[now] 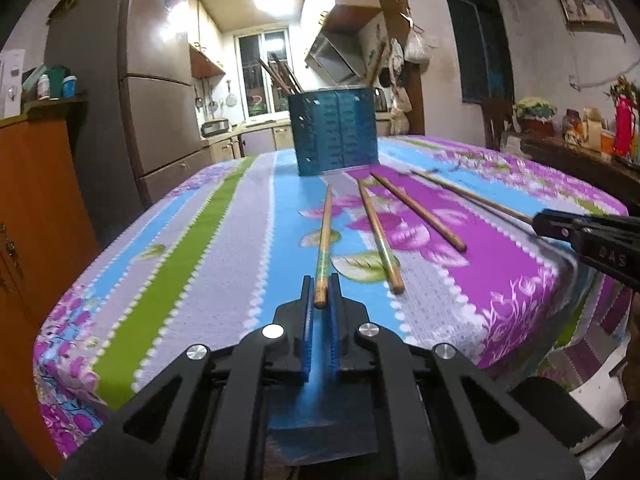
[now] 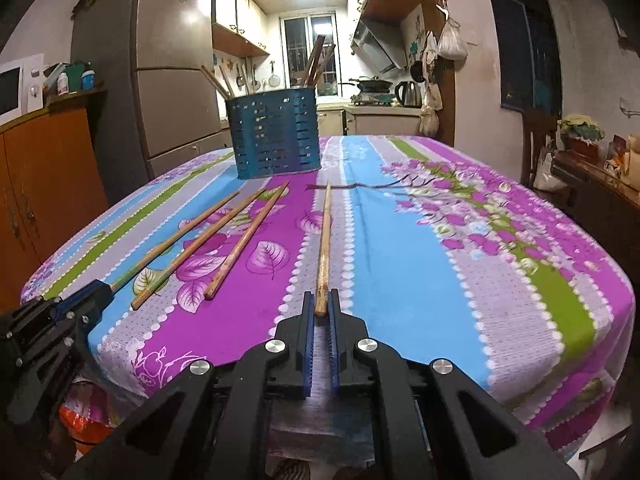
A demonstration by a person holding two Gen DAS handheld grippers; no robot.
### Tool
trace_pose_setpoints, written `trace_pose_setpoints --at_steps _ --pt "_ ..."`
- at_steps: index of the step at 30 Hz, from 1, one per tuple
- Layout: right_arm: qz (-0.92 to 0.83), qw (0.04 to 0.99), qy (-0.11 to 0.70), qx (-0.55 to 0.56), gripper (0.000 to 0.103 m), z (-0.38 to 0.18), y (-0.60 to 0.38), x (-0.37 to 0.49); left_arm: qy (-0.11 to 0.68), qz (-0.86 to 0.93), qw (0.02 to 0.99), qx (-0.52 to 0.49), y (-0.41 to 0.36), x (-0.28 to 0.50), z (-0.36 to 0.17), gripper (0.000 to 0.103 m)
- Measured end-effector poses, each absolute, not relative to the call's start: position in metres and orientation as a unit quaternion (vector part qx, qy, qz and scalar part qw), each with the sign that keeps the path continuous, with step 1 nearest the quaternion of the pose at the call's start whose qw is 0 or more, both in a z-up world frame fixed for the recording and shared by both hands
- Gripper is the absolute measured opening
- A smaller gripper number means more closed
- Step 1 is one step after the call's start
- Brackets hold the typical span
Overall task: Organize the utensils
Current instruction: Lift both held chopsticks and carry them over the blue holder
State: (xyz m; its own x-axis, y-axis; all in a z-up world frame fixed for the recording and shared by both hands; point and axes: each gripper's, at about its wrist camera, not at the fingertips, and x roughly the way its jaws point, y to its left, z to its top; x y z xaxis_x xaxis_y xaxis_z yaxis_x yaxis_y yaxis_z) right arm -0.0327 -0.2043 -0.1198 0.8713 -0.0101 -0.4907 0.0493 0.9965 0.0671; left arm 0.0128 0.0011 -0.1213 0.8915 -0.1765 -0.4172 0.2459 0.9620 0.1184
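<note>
My left gripper (image 1: 322, 294) is down low at the near edge of the table, and its two jaws are squeezed close on the thick near end of a chopstick (image 1: 325, 236) — the stick runs straight away from me over the blue stripe of the flowered tablecloth (image 1: 192, 264). My right gripper (image 2: 321, 307) is doing the same thing on the right side: its jaws are pinched on the near end of another chopstick (image 2: 325, 240), which points away over a grey stripe, and I cannot tell if the far tip of it touches the cloth. Seen from my left camera, the right gripper (image 1: 560, 228) pokes in from the right edge with that thin stick leading off to the far left. Between my two held sticks lie two loose chopsticks on the cloth, one with a greenish band (image 1: 376, 236) just right of my left stick and one plain brown one (image 1: 418, 211) a bit farther right on the purple stripe. They fan out, close at their far tips and wider apart near me. Farther back, near the middle of the table, stands a blue holder with slots (image 1: 336, 132), upright, with more long sticks (image 1: 280, 72) poking out of its top. Behind the table are a big fridge (image 1: 160, 120) on the left and a kitchen window (image 1: 264, 68) far away.
</note>
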Motion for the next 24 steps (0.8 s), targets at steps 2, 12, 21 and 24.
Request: trace_pose_setpoints --at_steps 2,12,21,24 --pt "-0.014 0.968 0.248 0.030 0.007 -0.114 -0.206 -0.038 0.202 -0.108 0.970 0.080 0.005 0.010 -0.112 0.005" --pt "-0.005 0.978 0.207 -0.022 0.007 -0.065 -0.218 -0.061 0.177 -0.105 0.978 0.043 0.029 -0.003 -0.057 0.005" --pt "0.033 0.985 0.149 -0.077 0.007 0.010 -0.222 -0.064 0.153 -0.116 0.981 0.013 0.046 0.011 0.016 0.005" --pt "0.050 0.984 0.148 -0.080 0.008 0.032 -0.226 -0.050 0.155 -0.120 0.981 0.005 0.049 0.022 0.033 0.005"
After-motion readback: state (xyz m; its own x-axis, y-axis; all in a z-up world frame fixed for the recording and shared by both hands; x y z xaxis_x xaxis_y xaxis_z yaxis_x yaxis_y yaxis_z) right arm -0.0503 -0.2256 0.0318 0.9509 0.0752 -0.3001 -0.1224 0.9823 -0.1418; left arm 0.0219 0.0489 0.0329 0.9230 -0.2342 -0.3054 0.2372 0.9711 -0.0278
